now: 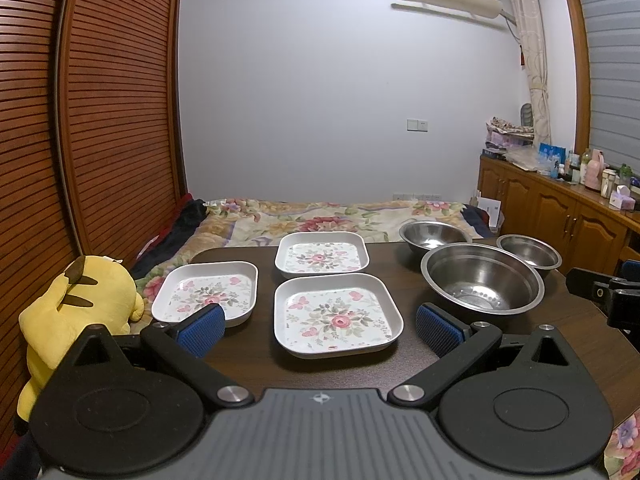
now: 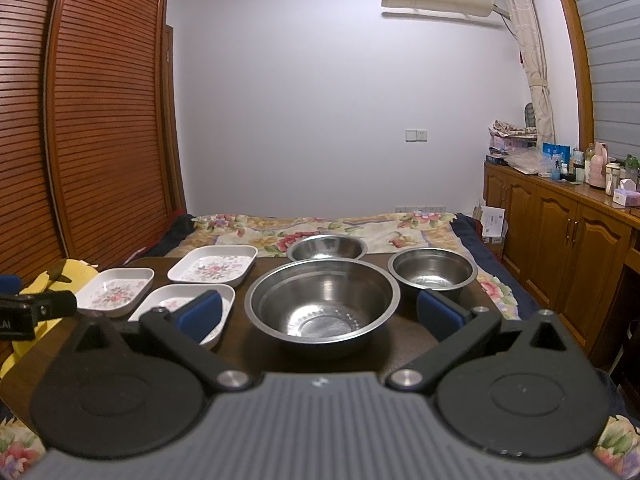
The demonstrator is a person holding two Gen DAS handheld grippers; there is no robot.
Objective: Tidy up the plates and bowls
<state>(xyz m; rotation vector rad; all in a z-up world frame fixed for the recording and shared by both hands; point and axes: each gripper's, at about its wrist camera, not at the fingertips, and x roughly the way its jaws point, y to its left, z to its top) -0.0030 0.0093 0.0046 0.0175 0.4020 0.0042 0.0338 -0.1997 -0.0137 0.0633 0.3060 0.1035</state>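
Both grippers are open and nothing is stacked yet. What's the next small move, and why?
Probably ease the open left gripper forward and down onto the near rim of the nearest floral plate, which sits centred between its fingers. All three plates lie separate on the table, so lifting this one onto a neighbour would start a stack. The right gripper already faces the large steel bowl.

Each camera sits behind its own two fingers and looks forward, a little downward, over the dark table (image 1: 400, 264) toward the far wall. The left wrist view stands close behind the nearest floral plate (image 1: 338, 316). The right wrist view stands close behind the large steel bowl (image 2: 322, 304). Both views share all plates, bowls and the bed (image 2: 320, 228).
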